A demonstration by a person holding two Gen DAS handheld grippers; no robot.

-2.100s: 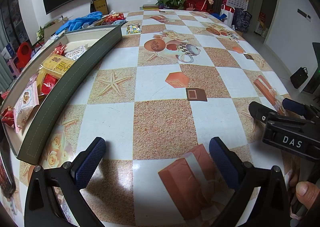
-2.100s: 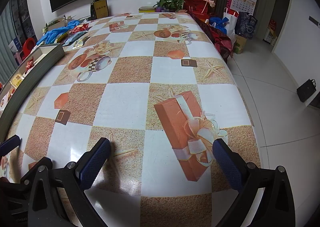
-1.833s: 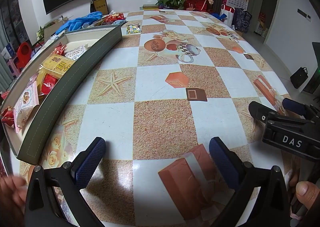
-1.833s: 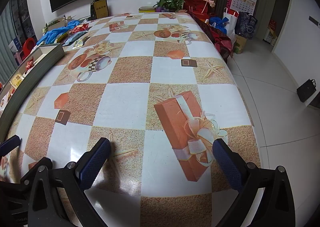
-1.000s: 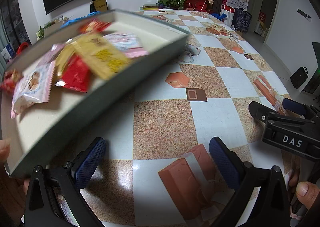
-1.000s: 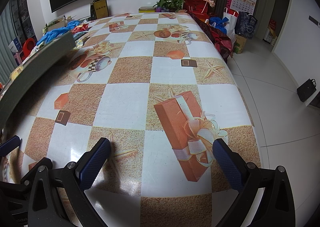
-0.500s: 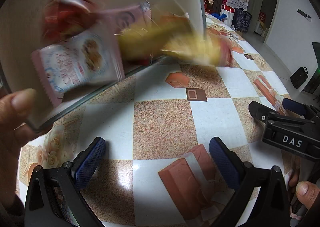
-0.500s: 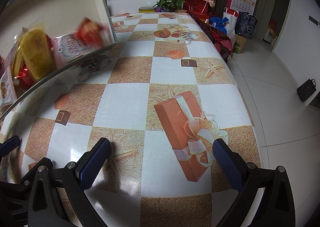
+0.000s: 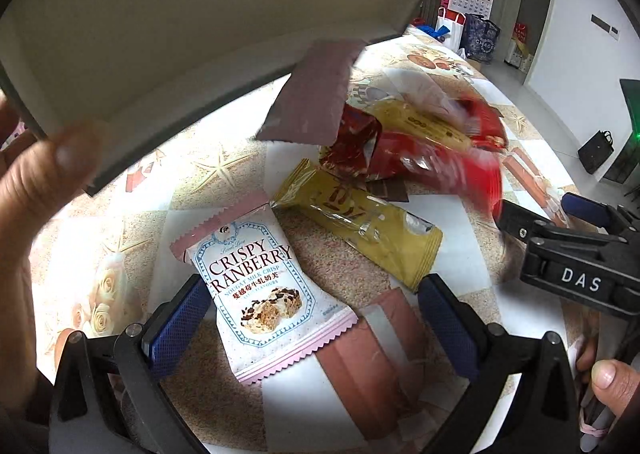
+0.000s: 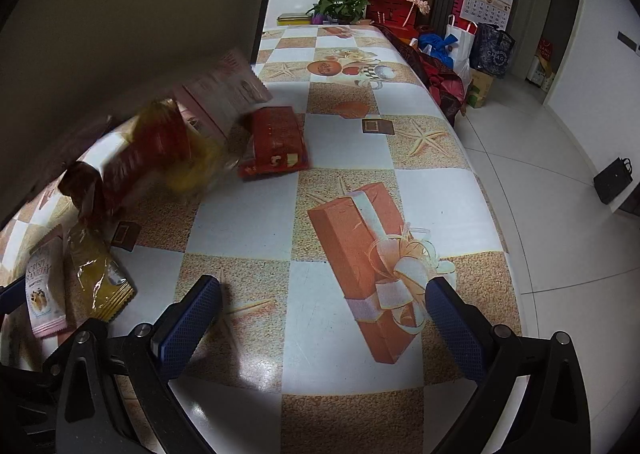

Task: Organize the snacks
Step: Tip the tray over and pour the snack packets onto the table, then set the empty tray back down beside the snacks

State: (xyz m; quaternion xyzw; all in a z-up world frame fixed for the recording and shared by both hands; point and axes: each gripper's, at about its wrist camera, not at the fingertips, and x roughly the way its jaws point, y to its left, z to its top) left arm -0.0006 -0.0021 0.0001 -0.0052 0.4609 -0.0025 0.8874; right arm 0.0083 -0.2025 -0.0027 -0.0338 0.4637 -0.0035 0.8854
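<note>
A bare hand (image 9: pixel 36 190) holds the grey tray (image 9: pixel 192 6) tipped over above the table, and it also fills the upper left of the right wrist view (image 10: pixel 120 14). Snack packets are spilling out. A white-and-pink cranberry nougat packet (image 9: pixel 264 290) and a yellow packet (image 9: pixel 360 230) lie on the table, also seen in the right wrist view (image 10: pixel 44 290) (image 10: pixel 100 278). A pink packet (image 9: pixel 312 102) is in mid-air. Red packets (image 9: pixel 420 150) tumble, blurred. A red packet (image 10: pixel 276 140) lies further out. My left gripper (image 9: pixel 316 314) is open over the nougat packet. My right gripper (image 10: pixel 324 314) is open and empty.
The table wears a checked cloth with printed gift boxes (image 10: pixel 368 254) and starfish. Its right edge (image 10: pixel 492 190) drops to a tiled floor. Plants and flowers (image 10: pixel 360 2) stand at the far end, with bags (image 10: pixel 480 46) on the floor beyond.
The hand has lifted the tray off the table's left side and tipped it over. The snacks have fallen out onto the table in front of the grippers. Neither gripper has moved.
</note>
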